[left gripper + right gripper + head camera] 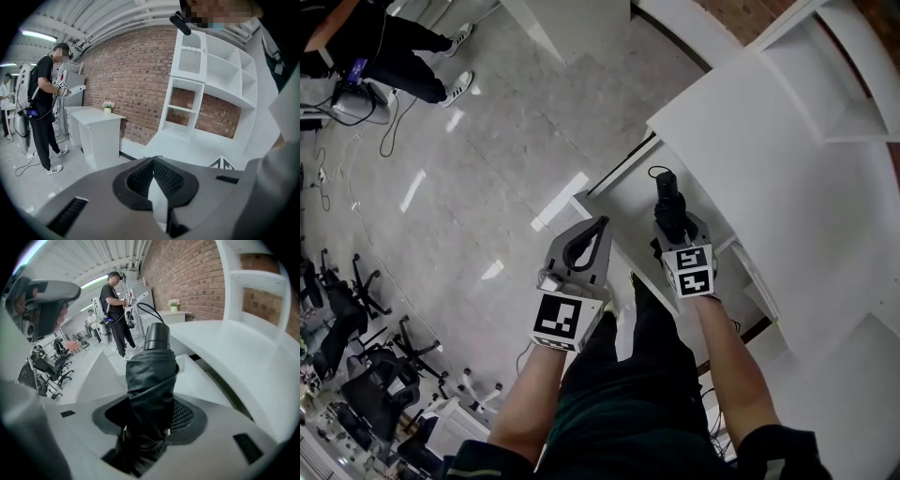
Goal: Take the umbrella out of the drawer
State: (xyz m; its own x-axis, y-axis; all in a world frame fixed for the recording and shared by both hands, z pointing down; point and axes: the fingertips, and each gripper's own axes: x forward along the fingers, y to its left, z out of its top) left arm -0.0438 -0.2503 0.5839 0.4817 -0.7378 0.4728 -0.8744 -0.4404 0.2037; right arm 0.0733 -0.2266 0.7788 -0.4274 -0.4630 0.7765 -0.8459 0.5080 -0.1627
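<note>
A folded black umbrella (pixel 667 202) in its black sleeve stands in my right gripper (pixel 675 227), handle end pointing away from me. Those jaws are shut on its fabric body (pixel 151 380), which fills the gap between the pads of the right gripper (pixel 150 411). The umbrella hangs above the open white drawer (pixel 623 192) under the white counter (pixel 769 122). My left gripper (pixel 600 225) hovers beside the drawer's front; its jaw tips meet, with nothing held. In the left gripper view the left gripper (pixel 152 161) is likewise empty.
A white shelf unit (pixel 206 84) stands against the brick wall. A small white table (pixel 96 124) carries a flower pot. A person (pixel 44 103) stands at the left, also seen as a person (pixel 394 47) in the head view. Office chairs (pixel 356 356) and cables crowd the floor's left side.
</note>
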